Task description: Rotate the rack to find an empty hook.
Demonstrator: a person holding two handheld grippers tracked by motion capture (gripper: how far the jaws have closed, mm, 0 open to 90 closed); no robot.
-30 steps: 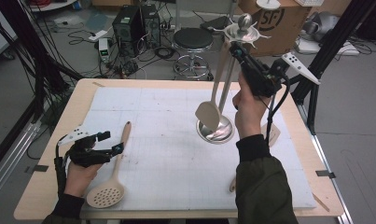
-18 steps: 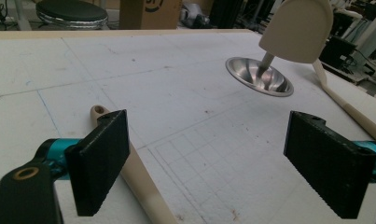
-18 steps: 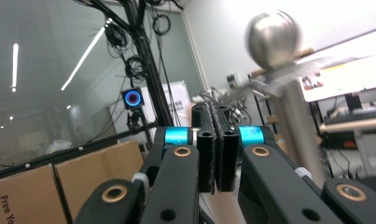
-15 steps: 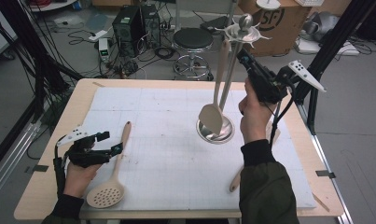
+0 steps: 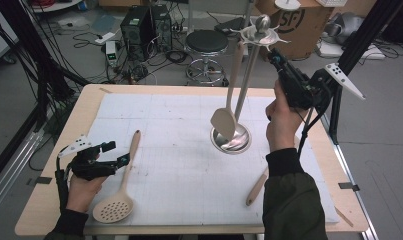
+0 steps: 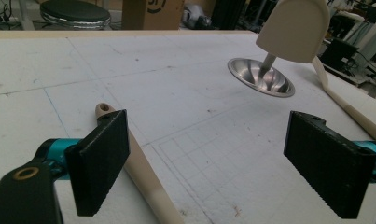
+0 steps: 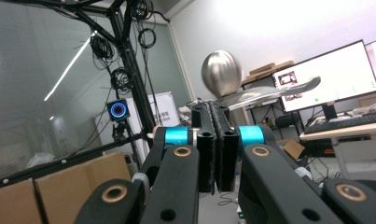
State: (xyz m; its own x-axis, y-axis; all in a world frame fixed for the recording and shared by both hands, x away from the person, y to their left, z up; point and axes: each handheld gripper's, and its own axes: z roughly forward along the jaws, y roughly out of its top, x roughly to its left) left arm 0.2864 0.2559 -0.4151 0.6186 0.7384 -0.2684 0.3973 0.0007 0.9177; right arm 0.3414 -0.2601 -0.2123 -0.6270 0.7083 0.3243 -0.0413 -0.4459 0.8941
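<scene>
Evenly lit from overhead, moderately bright in the high view; soft, short shadows beneath the slotted spoon (image 5: 113, 207) and the hanging spatula (image 5: 224, 122). Mild glare on the polished base (image 5: 232, 141) of the metal stand and on its top knob (image 5: 262, 21). Slightly soft and grainy overall, with floor clutter beyond the table (image 5: 49, 200) dim. In the left gripper view, bright white mat (image 6: 176, 93) near washed out; near jaw pads slightly blurred, far background out of focus. In the right gripper view, strong backlight from the white wall (image 7: 279, 28) and monitor (image 7: 328, 77); streaked reflections on the glass partition (image 7: 41, 93); close jaws dark, soft-edged.
</scene>
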